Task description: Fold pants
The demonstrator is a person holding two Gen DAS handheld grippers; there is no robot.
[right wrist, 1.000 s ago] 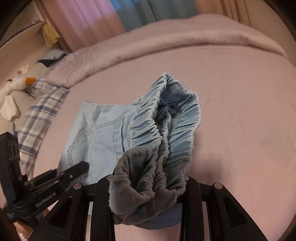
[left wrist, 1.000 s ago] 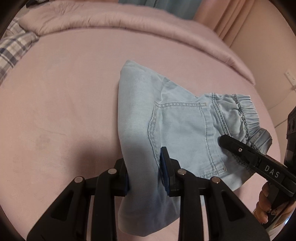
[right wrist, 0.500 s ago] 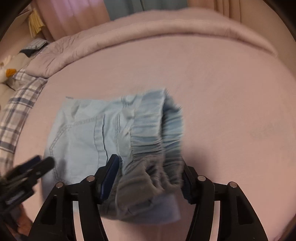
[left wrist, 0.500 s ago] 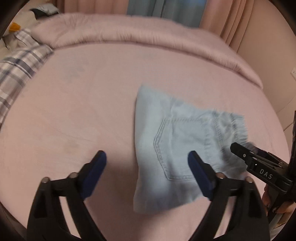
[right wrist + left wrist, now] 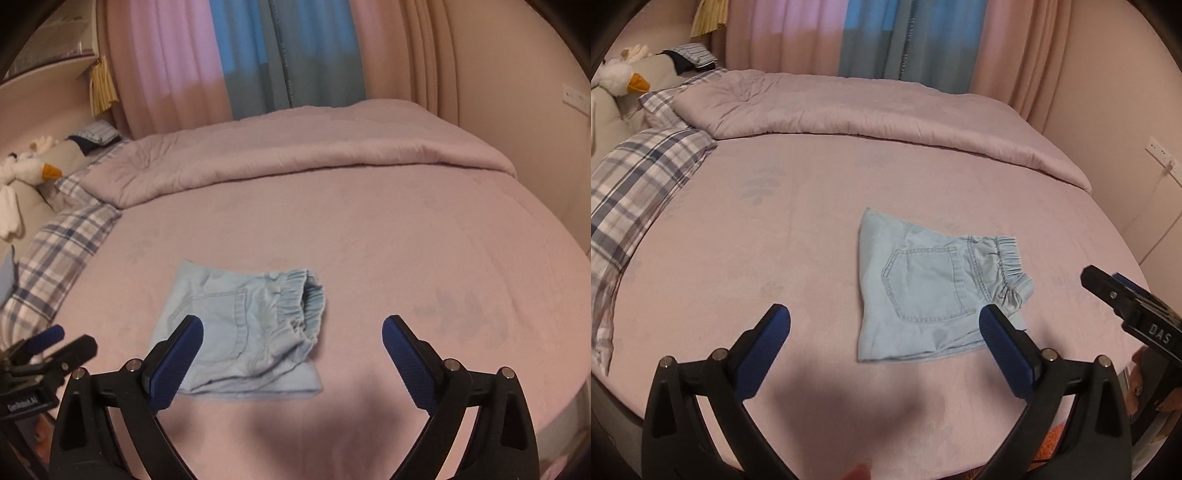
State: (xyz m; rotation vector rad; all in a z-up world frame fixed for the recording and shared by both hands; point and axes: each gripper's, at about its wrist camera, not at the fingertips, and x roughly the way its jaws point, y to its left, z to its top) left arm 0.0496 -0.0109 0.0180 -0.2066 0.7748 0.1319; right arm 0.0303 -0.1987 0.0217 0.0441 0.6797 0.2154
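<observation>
The left gripper hangs above the bed with its jaws opening wide and nothing pressed between its blue pads. The right gripper is likewise spreading its jaws, gripping nothing. The pants lie free on the pink sheet, folded into a compact light-blue bundle (back pocket up, elastic waistband bunched at the right edge), just beyond both sets of fingertips. A folded quilt runs across the far side of the bed, and a plaid pillow sits at the left.
</observation>
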